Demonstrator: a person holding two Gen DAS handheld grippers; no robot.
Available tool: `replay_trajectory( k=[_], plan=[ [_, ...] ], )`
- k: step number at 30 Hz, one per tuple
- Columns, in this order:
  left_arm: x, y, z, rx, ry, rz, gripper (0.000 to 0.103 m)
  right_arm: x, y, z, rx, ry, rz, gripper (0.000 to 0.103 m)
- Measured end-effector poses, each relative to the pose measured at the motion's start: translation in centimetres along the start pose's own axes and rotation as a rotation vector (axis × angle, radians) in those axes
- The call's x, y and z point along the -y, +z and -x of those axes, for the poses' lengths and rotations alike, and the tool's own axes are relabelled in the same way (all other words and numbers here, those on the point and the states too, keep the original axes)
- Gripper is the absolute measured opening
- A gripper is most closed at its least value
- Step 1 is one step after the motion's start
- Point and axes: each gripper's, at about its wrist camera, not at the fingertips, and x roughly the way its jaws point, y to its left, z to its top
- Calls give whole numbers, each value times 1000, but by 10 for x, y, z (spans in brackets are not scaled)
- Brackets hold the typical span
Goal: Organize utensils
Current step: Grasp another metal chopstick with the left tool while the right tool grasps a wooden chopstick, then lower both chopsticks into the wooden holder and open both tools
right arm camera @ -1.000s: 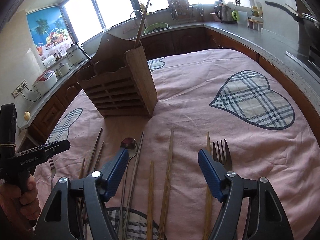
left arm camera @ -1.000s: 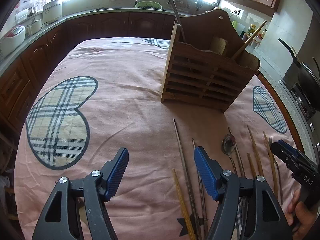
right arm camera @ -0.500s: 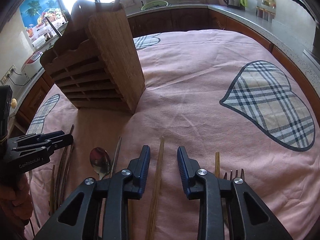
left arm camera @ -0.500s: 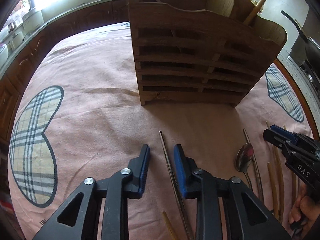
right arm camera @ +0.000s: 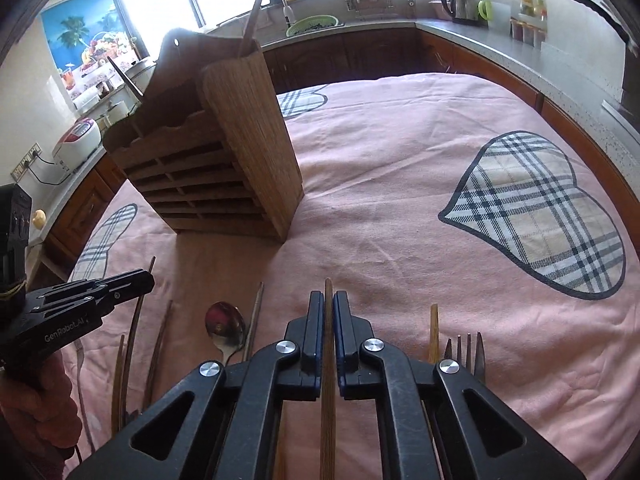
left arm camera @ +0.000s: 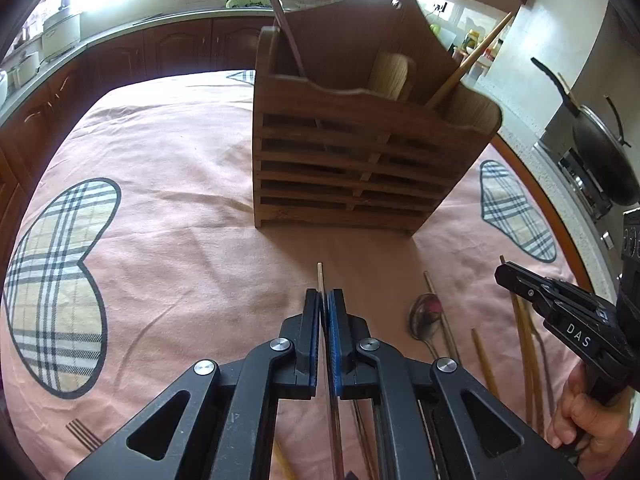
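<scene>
A wooden utensil holder (left arm camera: 360, 152) stands on the pink tablecloth; it also shows in the right wrist view (right arm camera: 208, 168). My left gripper (left arm camera: 323, 296) is shut on a thin metal chopstick (left arm camera: 320, 276) whose tip pokes out ahead of the fingers. My right gripper (right arm camera: 329, 300) is shut on a wooden chopstick (right arm camera: 328, 286) that runs back between the fingers. On the cloth lie a metal spoon (left arm camera: 426, 318), more chopsticks (left arm camera: 524, 344) and a fork (right arm camera: 466, 350). The spoon also shows in the right wrist view (right arm camera: 224, 326).
The holder holds a metal rod (left arm camera: 280, 12) and a wooden chopstick (left arm camera: 468, 68). Plaid heart patches (right arm camera: 536, 212) mark the cloth. A kitchen counter (right arm camera: 500, 44) rings the table, and a wok (left arm camera: 600, 160) sits at the right.
Both grippers went from wide open to shut, each closing on a chopstick. Both have moved forward toward the holder.
</scene>
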Motion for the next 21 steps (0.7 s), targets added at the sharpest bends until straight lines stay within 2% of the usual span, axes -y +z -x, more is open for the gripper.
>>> replay_trajectory(
  k=[13, 21],
  plan=[
    [-10, -37, 106, 181, -84, 65, 3, -12, 7, 93, 172, 71, 3, 5],
    [-18, -59, 164, 238, -108, 70, 3, -21, 2, 134, 247, 82, 23, 5]
  ],
)
